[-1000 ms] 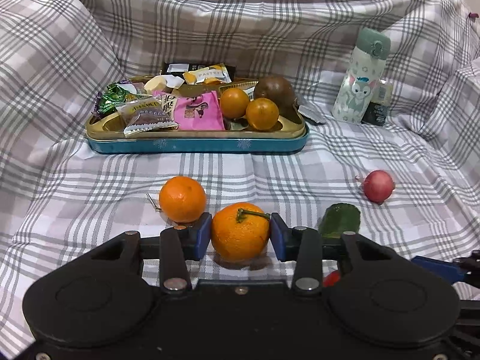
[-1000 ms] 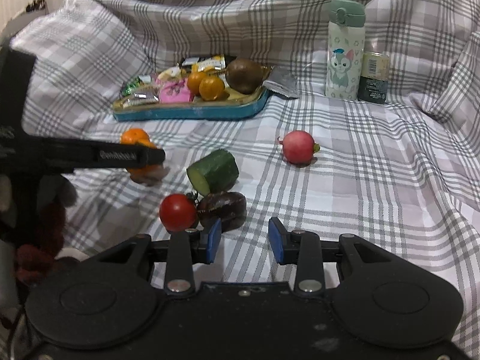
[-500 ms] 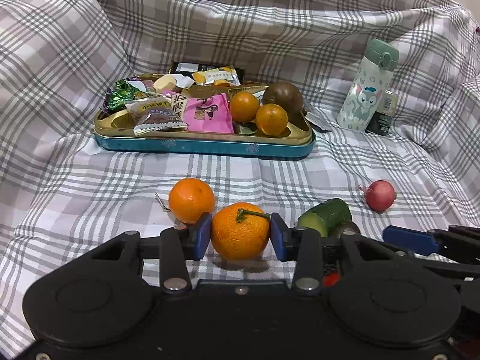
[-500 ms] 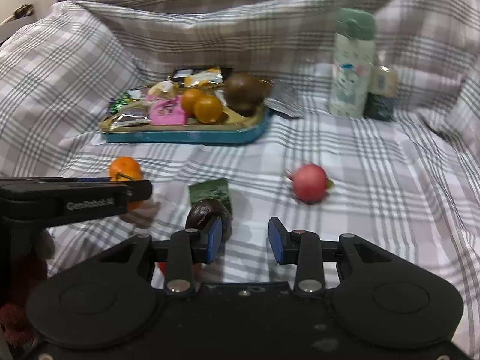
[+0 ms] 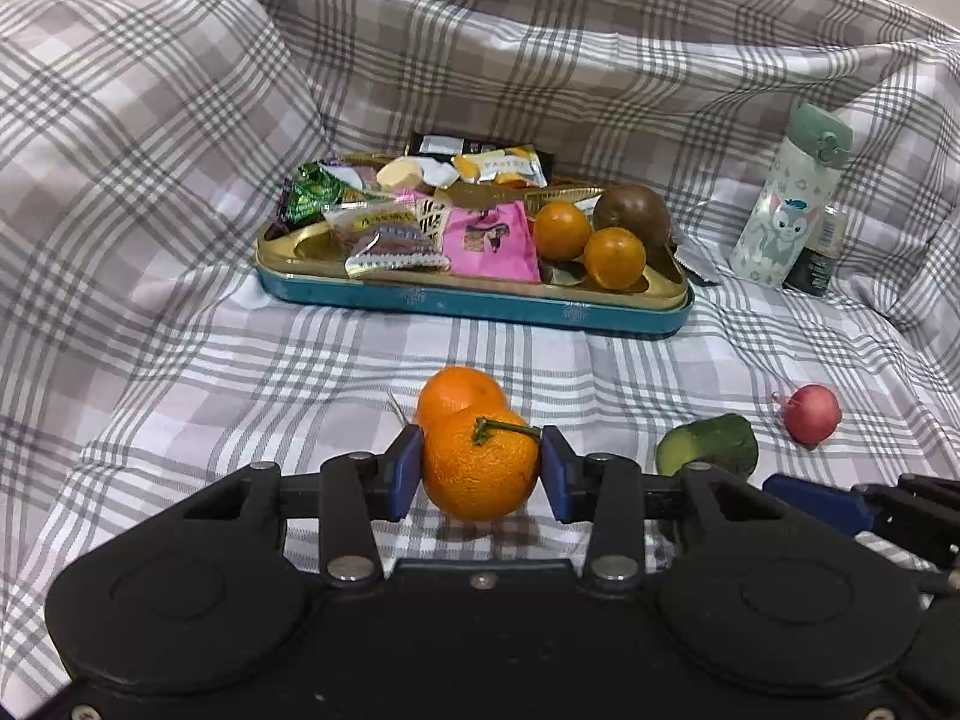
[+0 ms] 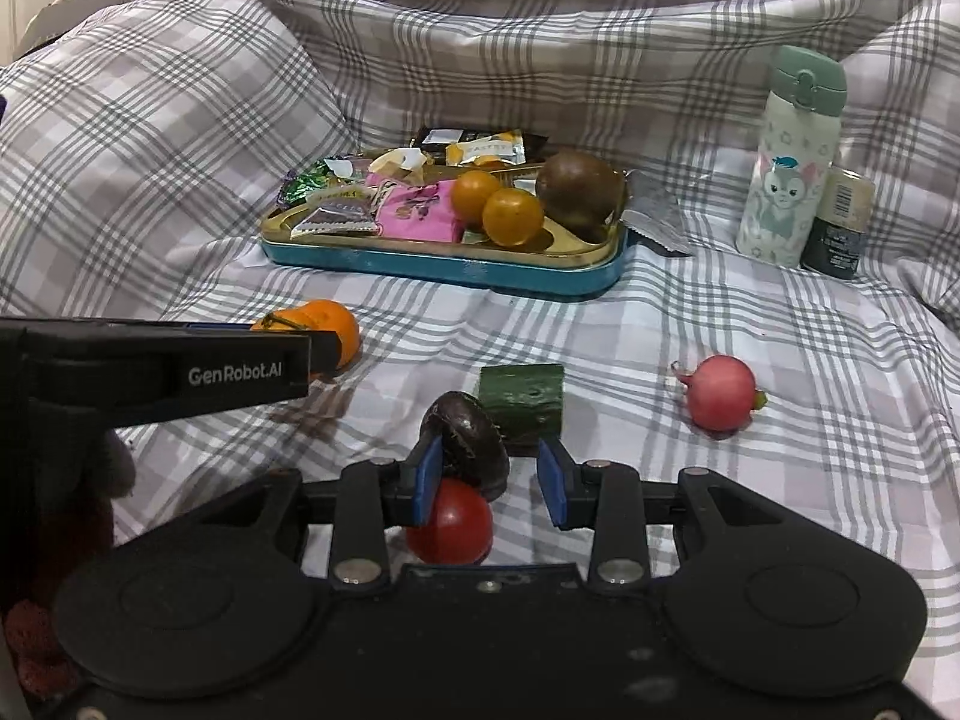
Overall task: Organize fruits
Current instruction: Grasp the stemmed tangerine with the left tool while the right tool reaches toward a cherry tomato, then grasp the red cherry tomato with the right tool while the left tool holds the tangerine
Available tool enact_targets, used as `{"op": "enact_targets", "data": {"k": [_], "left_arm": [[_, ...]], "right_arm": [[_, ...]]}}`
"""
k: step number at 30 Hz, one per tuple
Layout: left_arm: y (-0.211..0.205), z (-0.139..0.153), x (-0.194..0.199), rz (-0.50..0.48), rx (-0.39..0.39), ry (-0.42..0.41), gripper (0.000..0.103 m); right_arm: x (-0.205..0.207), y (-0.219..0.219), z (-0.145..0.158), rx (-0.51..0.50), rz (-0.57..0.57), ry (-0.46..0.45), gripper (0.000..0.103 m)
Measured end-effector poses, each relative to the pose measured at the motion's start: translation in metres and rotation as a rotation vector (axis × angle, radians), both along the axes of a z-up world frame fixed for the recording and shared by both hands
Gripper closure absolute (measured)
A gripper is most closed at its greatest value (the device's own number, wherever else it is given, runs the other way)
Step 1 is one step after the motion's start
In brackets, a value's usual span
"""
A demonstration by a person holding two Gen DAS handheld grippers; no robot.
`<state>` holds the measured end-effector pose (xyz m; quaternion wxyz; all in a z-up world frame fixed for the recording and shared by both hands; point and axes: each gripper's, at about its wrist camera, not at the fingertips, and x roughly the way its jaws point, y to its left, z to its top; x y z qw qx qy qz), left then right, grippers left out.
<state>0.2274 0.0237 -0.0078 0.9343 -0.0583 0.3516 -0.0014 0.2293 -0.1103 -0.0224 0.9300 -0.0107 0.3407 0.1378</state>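
My left gripper (image 5: pixel 480 471) is shut on an orange with a green stem (image 5: pixel 480 468) and holds it above the plaid cloth. A second orange (image 5: pixel 459 393) lies just behind it. My right gripper (image 6: pixel 489 480) is open; a dark wrinkled fruit (image 6: pixel 471 441) and a red tomato (image 6: pixel 450 519) lie between its fingers, toward the left one. A cucumber piece (image 6: pixel 522 399) lies beyond and a pink radish (image 6: pixel 720 393) to the right. The teal and gold tray (image 5: pixel 480 300) holds two small oranges (image 5: pixel 588 243), a brown fruit (image 5: pixel 633 216) and snack packets.
A mint cartoon bottle (image 6: pixel 786 150) and a small dark jar (image 6: pixel 837 219) stand at the back right. Raised folds of plaid cloth (image 5: pixel 120 120) ring the area. The left gripper's body (image 6: pixel 150 369) crosses the left of the right wrist view.
The left gripper has lifted the stemmed orange and moved it in front of the second orange. The right gripper has moved forward, around the dark fruit and tomato.
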Motion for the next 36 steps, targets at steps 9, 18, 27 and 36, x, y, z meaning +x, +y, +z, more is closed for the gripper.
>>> {"op": "enact_targets", "data": {"k": [9,18,27,36], "left_arm": [[0.003,0.002,-0.001,-0.002,-0.024,-0.003,0.054],[-0.001,0.001,-0.001,-0.016,-0.007,0.004,0.054],[0.002,0.0,-0.001,-0.008,-0.015,0.01,0.054],[0.001,-0.002,-0.001,-0.017,-0.008,0.011,0.054]], "right_arm": [[0.015,-0.031,0.002,0.173,-0.109,0.076,0.064],[0.002,-0.024,0.007,0.119,-0.088,0.044,0.061],[-0.014,-0.009,-0.004,0.078,-0.021,0.079,0.06],[-0.018,0.008,-0.007,-0.066,0.063,0.034,0.06]]}}
